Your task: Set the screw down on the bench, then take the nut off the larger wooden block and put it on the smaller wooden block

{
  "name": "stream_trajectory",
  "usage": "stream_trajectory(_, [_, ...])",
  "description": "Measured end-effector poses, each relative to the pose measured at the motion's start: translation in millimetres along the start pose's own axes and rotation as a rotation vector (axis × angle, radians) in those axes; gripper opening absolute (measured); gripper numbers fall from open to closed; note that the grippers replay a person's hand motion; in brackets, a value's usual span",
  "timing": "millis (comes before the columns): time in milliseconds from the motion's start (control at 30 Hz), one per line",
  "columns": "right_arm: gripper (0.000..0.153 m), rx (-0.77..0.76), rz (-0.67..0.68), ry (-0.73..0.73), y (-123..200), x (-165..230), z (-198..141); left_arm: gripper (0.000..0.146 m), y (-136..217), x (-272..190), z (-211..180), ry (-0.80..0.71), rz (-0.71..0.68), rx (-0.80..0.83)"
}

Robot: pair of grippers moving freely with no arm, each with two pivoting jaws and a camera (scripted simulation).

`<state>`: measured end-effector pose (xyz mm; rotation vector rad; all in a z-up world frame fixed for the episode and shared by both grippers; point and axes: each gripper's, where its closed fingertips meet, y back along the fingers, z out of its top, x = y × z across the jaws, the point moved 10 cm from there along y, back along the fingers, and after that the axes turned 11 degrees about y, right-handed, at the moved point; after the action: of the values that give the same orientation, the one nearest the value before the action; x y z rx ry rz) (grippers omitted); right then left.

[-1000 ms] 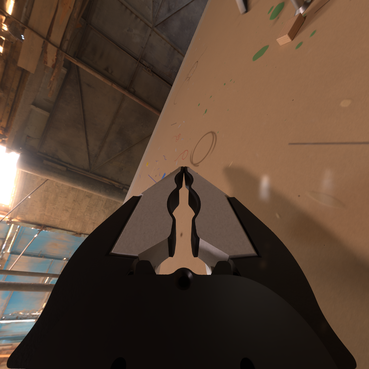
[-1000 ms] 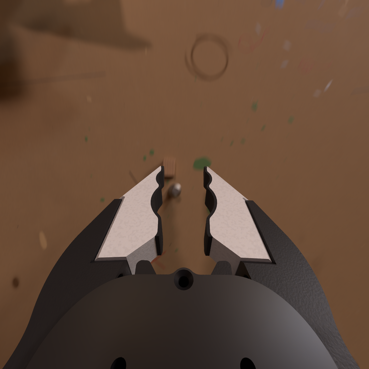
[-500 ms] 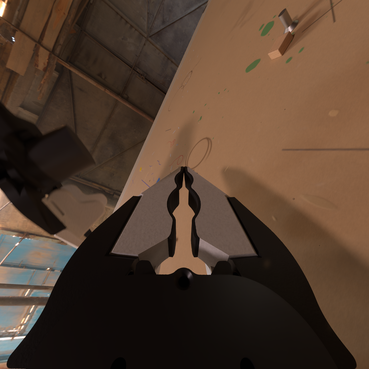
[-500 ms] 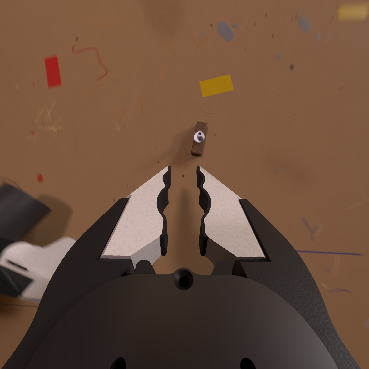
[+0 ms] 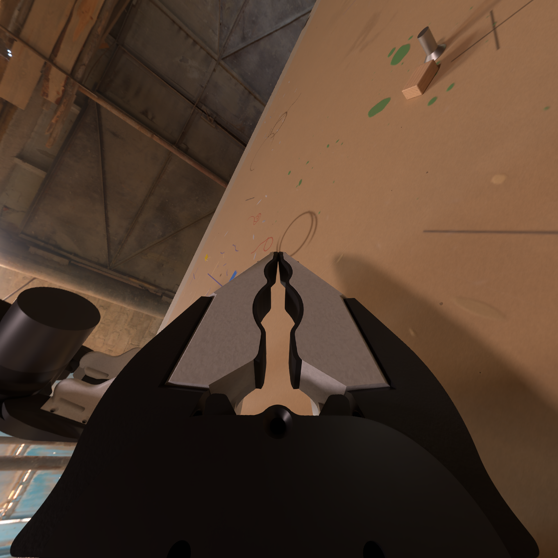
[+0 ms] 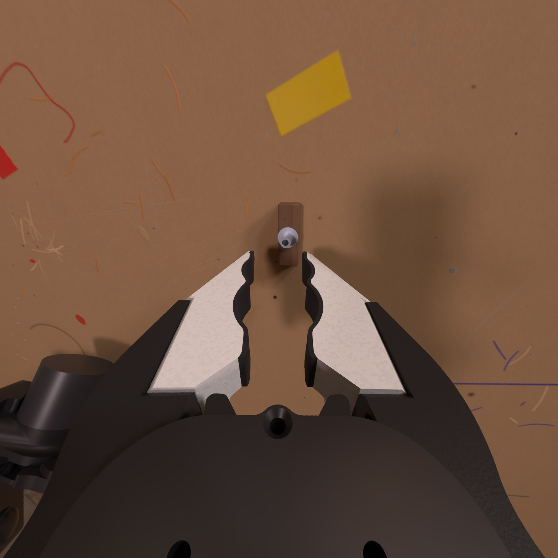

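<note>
In the right wrist view, a dark brown wooden block (image 6: 289, 216) lies on the bench with a silvery nut (image 6: 287, 238) on top of it. My right gripper (image 6: 277, 256) is open and empty, its tips just short of the block's near end, one to each side. In the left wrist view, a smaller light wooden block (image 5: 419, 80) lies far off at the upper right. A grey screw (image 5: 430, 45) stands on its head on the bench beside it. My left gripper (image 5: 277, 256) is shut and empty, away from both.
The brown bench (image 5: 422, 271) bears paint spots and scribbles, and its edge runs diagonally in the left wrist view. A flat yellow patch (image 6: 308, 93) lies beyond the dark block. The other gripper shows at the lower left of each view (image 5: 45, 347) (image 6: 45, 392).
My right gripper has left the screw and light block, swung over to the dark block with the nut and closed in on it, jaws a little wider. It has come into the left view.
</note>
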<state>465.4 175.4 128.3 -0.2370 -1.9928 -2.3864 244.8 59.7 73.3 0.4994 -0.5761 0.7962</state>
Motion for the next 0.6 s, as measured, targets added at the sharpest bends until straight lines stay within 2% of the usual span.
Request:
stream_trajectory(400, [0.012, 0.097, -0.044, 0.017, -10.7, -1.0, 8.7, 0.000, -0.6, -0.5, -0.6, -0.004, -0.007, 0.012])
stream_trajectory(467, [0.006, 0.095, -0.043, 0.030, -11.9, -0.3, 8.2, 0.000, -0.7, -0.6, -0.6, -0.005, -0.009, 0.012])
stream_trajectory(600, [0.006, 0.049, -0.048, 0.070, -3.2, 7.3, 2.6, 0.000, -0.4, -0.4, -0.9, -0.001, -0.012, 0.012])
